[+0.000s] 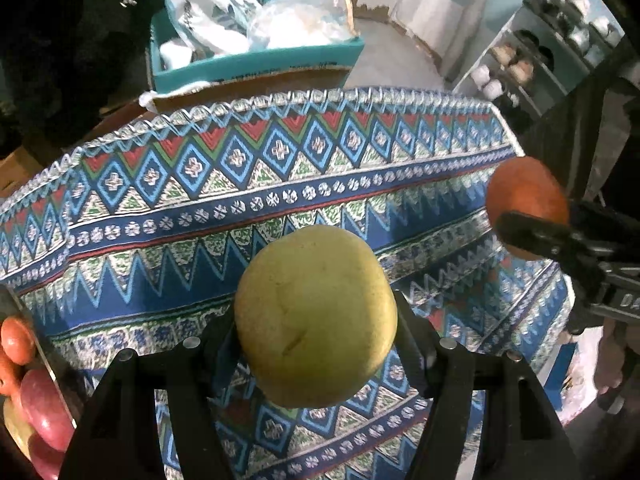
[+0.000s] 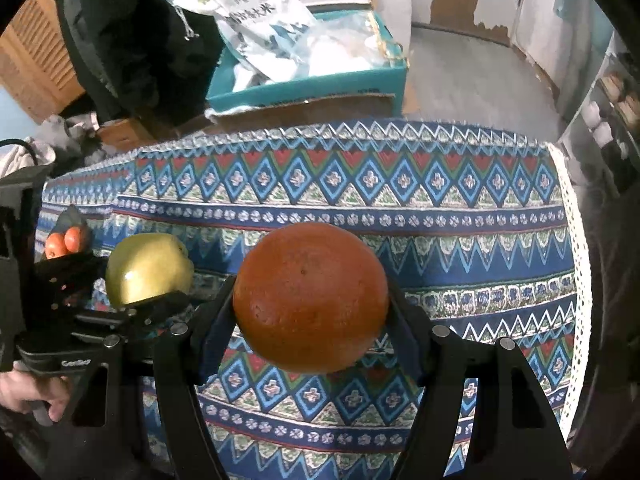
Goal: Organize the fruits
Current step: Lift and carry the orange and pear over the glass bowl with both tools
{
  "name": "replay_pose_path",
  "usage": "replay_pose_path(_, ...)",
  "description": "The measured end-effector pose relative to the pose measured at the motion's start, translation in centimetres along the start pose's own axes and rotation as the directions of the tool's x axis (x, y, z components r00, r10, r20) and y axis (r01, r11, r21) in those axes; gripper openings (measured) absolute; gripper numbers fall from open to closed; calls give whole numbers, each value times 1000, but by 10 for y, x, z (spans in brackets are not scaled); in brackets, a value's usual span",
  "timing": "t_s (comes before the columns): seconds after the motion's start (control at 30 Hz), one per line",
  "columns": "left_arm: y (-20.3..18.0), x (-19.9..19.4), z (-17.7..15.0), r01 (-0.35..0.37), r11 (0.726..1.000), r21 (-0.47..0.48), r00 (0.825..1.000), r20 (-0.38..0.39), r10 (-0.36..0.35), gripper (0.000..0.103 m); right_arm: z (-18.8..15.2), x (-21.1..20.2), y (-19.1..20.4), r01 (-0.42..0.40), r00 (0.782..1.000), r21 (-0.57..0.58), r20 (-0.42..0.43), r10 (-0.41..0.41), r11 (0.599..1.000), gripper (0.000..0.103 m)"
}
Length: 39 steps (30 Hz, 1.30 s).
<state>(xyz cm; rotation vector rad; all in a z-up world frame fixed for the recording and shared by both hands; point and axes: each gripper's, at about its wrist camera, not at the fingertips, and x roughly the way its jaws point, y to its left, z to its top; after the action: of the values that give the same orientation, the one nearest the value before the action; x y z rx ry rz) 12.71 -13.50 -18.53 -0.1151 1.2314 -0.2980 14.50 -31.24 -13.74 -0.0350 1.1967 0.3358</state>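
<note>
My left gripper is shut on a yellow-green apple and holds it above the patterned tablecloth. My right gripper is shut on an orange and holds it above the same cloth. The orange also shows in the left wrist view, at the right, in the right gripper's fingers. The apple also shows in the right wrist view, at the left. A container with red, orange and yellow fruits sits at the lower left; two of its orange fruits show far left.
Behind the table stands a teal cardboard box full of plastic bags. A shelf with crockery stands at the back right. A person's hand holds the left gripper. The table's right edge has a white lace trim.
</note>
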Motion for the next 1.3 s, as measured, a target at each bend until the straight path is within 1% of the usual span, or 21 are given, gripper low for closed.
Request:
replay_pose_path(0.3, -4, -48, -1, 13, 1000, -7, 997, 82, -13, 69, 10, -35, 28, -9, 997, -55, 77, 13, 998, 69)
replay_pose_path(0.53, -1, -88, -5, -13, 1000, 4, 988, 152, 12, 69, 13, -58, 50, -38, 992, -91, 117, 49, 995, 69)
replay_pose_path(0.67, 7, -109, -10, -22, 1000, -14, 982, 188, 24, 69, 15, -70, 64, -52, 989, -114, 135, 67, 992, 69)
replay_pose_path(0.87, 19, -135, -19, -56, 998, -25, 970, 235, 60, 69, 22, -83, 91, -76, 982, -155, 160, 101, 985, 69)
replay_pose_path(1.3, 60, -180, -37, -67, 992, -104, 951, 295, 95, 69, 39, -93, 154, -108, 972, -247, 178, 154, 963, 69)
